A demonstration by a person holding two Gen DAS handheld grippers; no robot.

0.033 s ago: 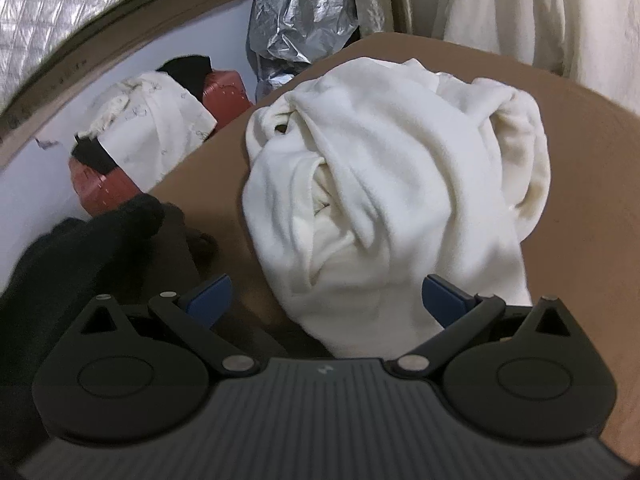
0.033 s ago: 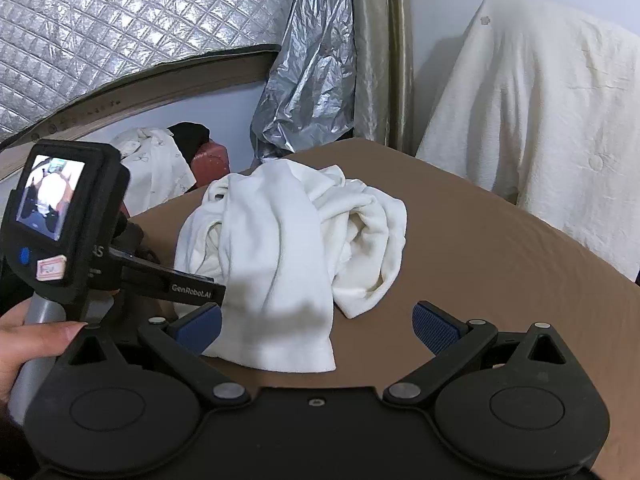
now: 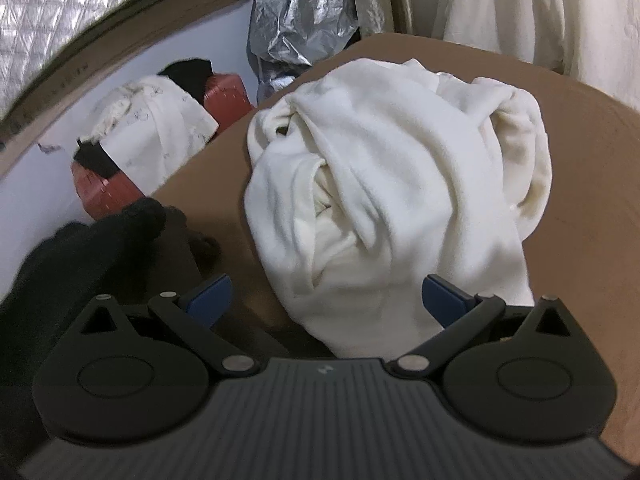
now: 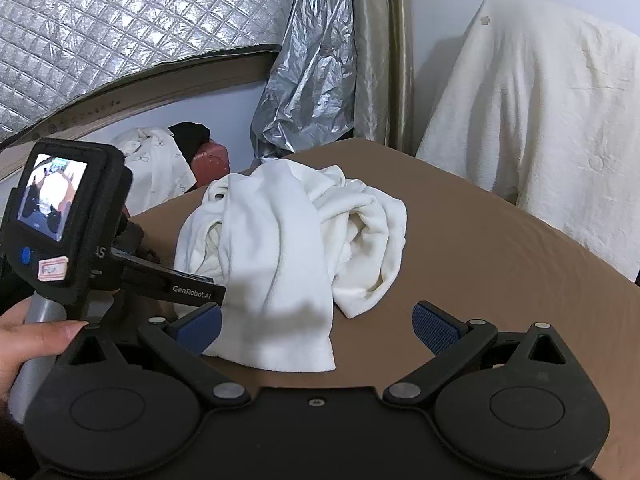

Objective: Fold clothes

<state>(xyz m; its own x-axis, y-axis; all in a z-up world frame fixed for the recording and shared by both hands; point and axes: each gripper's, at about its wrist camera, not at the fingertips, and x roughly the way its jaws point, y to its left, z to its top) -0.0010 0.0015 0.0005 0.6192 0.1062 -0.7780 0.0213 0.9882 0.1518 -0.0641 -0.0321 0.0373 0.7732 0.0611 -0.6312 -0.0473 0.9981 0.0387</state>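
Note:
A crumpled white garment [image 3: 384,184] lies in a heap on the brown table [image 3: 592,200]. My left gripper [image 3: 326,300] is open at the heap's near end. White cloth fills most of the gap between its blue pads [image 3: 208,300], and nothing is clamped. In the right wrist view the same garment [image 4: 280,240] sits at the centre. My right gripper [image 4: 316,326] is open just short of the garment's near hem, and only its left pad [image 4: 198,324] overlaps the cloth. A hand [image 4: 28,344] holds the left unit, whose screen [image 4: 52,196] faces the camera.
Dark clothing [image 3: 80,264] is piled at the table's left edge. Behind it a red suitcase [image 3: 108,192] carries a white patterned cloth [image 3: 160,132]. Silver foil sheeting [image 4: 312,80] hangs at the back. White-draped furniture [image 4: 540,120] stands to the right. Bare brown table [image 4: 500,260] extends right of the garment.

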